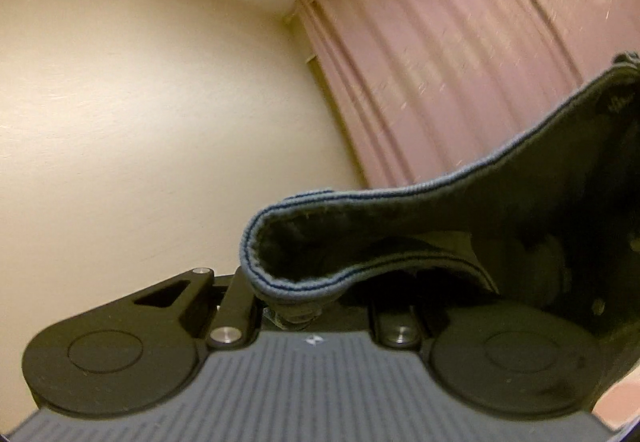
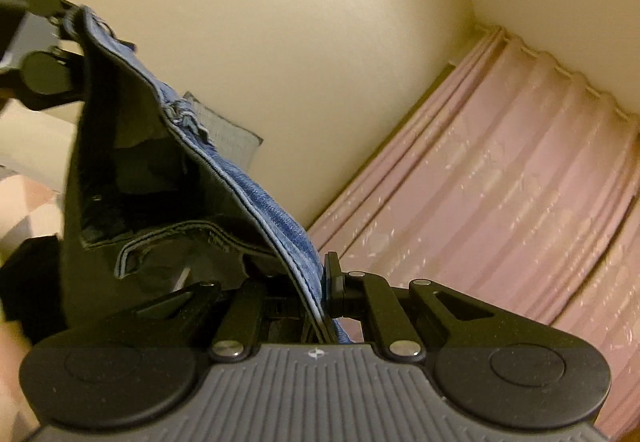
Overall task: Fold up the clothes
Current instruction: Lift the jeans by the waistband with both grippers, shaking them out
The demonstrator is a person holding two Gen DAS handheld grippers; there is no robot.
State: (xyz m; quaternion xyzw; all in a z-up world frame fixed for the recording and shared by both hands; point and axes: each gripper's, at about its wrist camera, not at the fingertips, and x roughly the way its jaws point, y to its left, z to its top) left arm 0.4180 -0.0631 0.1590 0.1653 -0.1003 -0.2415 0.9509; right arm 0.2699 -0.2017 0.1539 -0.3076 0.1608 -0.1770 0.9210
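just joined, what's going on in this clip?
A person is holding up a pair of blue jeans by the waistband, one handheld gripper on each side. The left gripper and the right gripper both have their jaws shut on the denim. Both cameras point up toward a cream wall and pink curtain. No fold is visible yet.

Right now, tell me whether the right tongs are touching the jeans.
Touching. The right wrist view shows the right tongs shut on the waistband of the jeans, denim pinched between the fingers.
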